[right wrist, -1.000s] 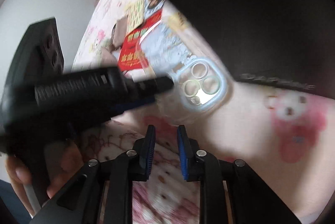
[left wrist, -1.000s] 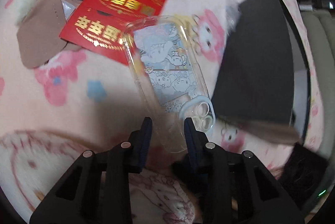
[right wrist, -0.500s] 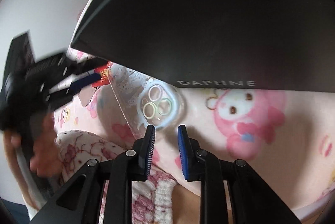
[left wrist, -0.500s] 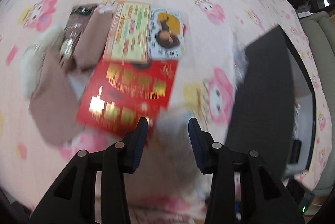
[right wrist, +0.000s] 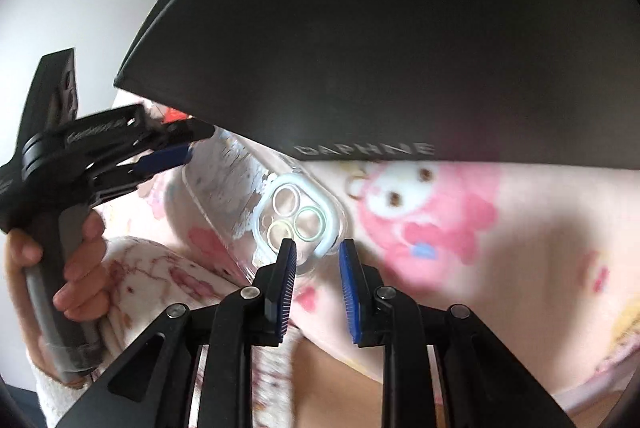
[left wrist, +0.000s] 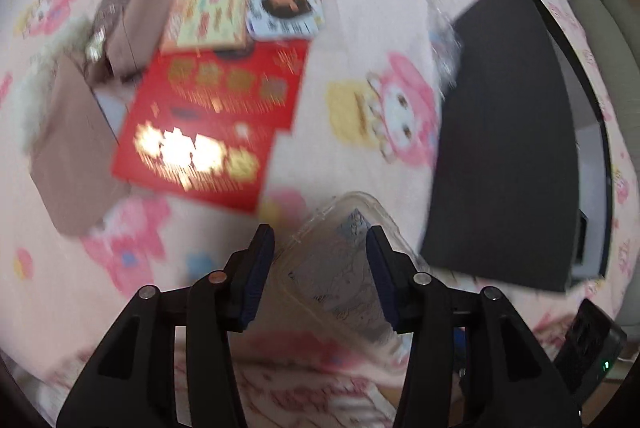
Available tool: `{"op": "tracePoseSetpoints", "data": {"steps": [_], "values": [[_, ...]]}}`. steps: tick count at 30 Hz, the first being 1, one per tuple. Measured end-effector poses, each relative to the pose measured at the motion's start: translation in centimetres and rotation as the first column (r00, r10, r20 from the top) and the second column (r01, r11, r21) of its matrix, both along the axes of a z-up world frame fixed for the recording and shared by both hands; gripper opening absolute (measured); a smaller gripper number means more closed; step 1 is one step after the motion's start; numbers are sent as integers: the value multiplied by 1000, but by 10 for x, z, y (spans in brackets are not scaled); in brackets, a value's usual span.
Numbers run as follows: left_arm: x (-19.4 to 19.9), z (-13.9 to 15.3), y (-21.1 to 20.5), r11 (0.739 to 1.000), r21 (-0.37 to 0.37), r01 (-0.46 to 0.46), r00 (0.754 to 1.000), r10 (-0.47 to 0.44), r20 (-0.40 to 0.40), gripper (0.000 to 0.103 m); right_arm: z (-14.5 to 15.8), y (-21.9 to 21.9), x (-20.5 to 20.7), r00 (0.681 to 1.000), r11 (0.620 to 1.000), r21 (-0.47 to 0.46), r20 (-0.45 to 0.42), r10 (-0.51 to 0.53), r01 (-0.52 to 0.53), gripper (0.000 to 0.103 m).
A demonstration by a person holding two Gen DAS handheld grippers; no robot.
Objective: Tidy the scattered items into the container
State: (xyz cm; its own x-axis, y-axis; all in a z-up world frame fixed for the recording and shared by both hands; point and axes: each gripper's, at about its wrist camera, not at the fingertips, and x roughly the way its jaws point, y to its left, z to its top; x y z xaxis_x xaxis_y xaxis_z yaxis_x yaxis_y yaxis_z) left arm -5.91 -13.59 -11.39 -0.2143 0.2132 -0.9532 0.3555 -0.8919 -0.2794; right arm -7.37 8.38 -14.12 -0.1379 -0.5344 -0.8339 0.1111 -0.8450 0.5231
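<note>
Left gripper (left wrist: 320,260) fingers opening astride clear phone case (left wrist: 344,260); right gripper (right wrist: 318,260) fingers slightly parted, empty. Black box (right wrist: 400,28) looms beside; red envelopes (left wrist: 216,124) nearby.

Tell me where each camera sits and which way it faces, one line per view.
Left wrist: on the left gripper, looking steeply down at the blanket, red envelopes, box; its opening fingers straddle the phone case.
Right wrist: on the right gripper, facing the box; a hand holds the left gripper.
Shared: phone case, box, blanket.

"DAPHNE" on black box (right wrist: 400,48) edge; red envelopes' (left wrist: 208,132) gold characters blurred, unreadable
</note>
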Motion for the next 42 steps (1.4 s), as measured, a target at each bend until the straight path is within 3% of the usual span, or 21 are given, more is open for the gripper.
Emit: {"op": "tracePoseSetpoints", "data": {"steps": [6,12,19,22,25,32,38,42], "values": [[28,-6,34,994,69,83,996,-85,22,48,7,36,9,997,996,61,-51,-59,62,21],[43,-11,74,975,68,214,977,-213,-16,48,17,70,9,986,982,121,-99,-136,148,21],[52,-10,68,987,45,155,988,-154,-32,48,10,81,14,979,970,151,-92,-179,192,23],[57,-10,76,983,25,184,982,-183,-36,52,5,76,14,981,965,185,-93,-169,184,31],[63,-8,82,978,9,208,978,-207,-39,54,-7,81,13,985,974,153,-65,-159,168,31],[79,-4,91,952,58,300,953,-298,-48,58,-10,83,14,985,972,164,-66,-160,169,34],[89,-3,78,976,74,206,978,-202,-50,56,-8,90,17,979,965,170,-77,-191,202,34],[96,0,91,962,10,273,961,-273,-38,59,-8,85,22,987,970,187,-79,-141,154,36]]}}
